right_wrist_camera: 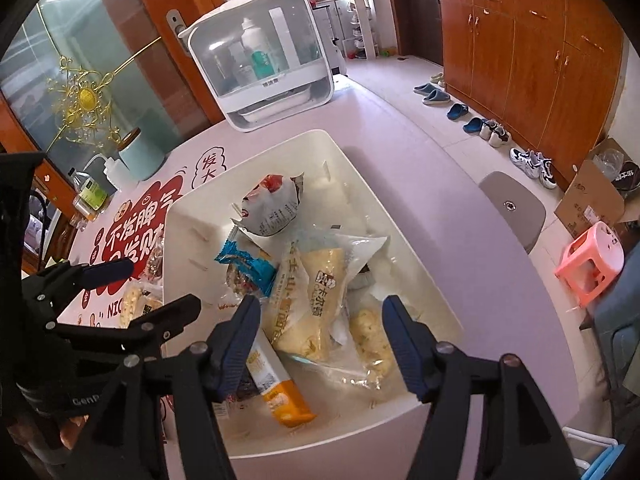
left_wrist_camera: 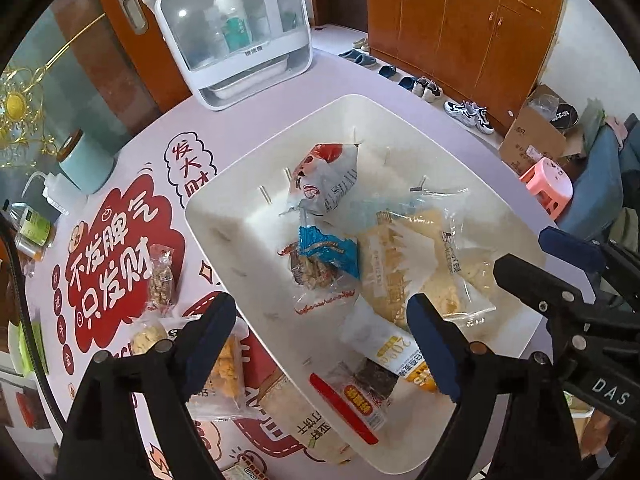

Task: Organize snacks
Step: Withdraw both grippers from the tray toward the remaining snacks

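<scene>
A white bin [left_wrist_camera: 224, 216] [right_wrist_camera: 424, 412] on the table holds several snack packs: a grey-red bag [left_wrist_camera: 326, 178] [right_wrist_camera: 272, 204], a blue-wrapped bar [left_wrist_camera: 328, 250] [right_wrist_camera: 246, 264], a clear pack of yellow pastry [left_wrist_camera: 404, 264] [right_wrist_camera: 316, 300], and a white-orange stick pack [left_wrist_camera: 384, 344] [right_wrist_camera: 276, 388]. My left gripper [left_wrist_camera: 320, 316] is open and empty above the bin's near-left rim. My right gripper [right_wrist_camera: 318, 320] is open and empty above the pastry pack. Snack packs lie on the table left of the bin: a nut bar [left_wrist_camera: 162, 276], a cracker pack [left_wrist_camera: 148, 336] and an orange snack [left_wrist_camera: 226, 372].
A white dish cabinet [left_wrist_camera: 236, 28] [right_wrist_camera: 264, 56] stands at the table's far end. A teal canister [left_wrist_camera: 84, 160] [right_wrist_camera: 142, 152] and bottles [left_wrist_camera: 36, 224] sit at the far left. Past the table's right edge are a grey chair [right_wrist_camera: 512, 204], a pink stool [right_wrist_camera: 592, 260] and shoes [right_wrist_camera: 532, 164].
</scene>
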Demonstrator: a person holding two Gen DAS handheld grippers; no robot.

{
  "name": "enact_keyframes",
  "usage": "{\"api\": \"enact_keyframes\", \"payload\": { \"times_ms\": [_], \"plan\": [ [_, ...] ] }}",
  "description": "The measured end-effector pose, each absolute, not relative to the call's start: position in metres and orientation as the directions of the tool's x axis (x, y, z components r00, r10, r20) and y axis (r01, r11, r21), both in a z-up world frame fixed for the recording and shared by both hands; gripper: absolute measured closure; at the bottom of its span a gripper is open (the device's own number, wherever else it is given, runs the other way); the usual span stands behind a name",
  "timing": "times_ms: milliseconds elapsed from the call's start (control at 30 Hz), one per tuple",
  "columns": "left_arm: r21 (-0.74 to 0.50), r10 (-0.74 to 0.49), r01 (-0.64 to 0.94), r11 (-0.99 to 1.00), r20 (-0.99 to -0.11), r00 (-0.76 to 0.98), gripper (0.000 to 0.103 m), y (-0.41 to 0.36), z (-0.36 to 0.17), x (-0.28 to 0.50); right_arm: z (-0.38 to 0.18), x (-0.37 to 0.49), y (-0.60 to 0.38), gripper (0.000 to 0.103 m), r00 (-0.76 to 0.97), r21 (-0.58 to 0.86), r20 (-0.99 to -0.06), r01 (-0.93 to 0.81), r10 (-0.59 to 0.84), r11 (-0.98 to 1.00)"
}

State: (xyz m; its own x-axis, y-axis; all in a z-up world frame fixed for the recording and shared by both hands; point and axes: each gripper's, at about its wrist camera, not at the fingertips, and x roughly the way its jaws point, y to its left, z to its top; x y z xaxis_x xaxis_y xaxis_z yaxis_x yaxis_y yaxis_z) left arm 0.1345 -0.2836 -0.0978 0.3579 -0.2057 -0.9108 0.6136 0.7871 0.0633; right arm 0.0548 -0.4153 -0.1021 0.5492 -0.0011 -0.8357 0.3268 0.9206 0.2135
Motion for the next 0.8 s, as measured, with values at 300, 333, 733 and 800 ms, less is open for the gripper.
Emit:
{"api": "enact_keyframes", "payload": {
  "times_ms": [300, 333, 733, 800],
  "plan": [
    [0.064, -0.212, 0.617, 0.784, -0.908, 0.362, 0.016, -0.272, -0.091, 0.127, -0.098, 0.05, -0.408, 0.039, 0.559, 0.209, -0.829, 0.331, -0.013, 0.92],
    [0.064, -0.212, 0.617, 0.784, -0.907, 0.363, 0.016, -0.27, -0.091, 0.126, -0.097, 0.048, -0.406, 0.039, 0.56, 0.208, -0.828, 0.332, -0.015, 0.92],
    [0.068, -0.244, 0.618, 0.783, -0.881, 0.405, 0.015, -0.231, -0.069, 0.11, -0.081, 0.035, -0.388, 0.039, 0.6, 0.185, -0.797, 0.347, -0.066, 0.92],
    [0.073, -0.244, 0.615, 0.785, -0.876, 0.416, 0.015, -0.218, -0.065, 0.109, -0.077, 0.031, -0.384, 0.039, 0.611, 0.177, -0.787, 0.354, -0.084, 0.918]
  ]
}}
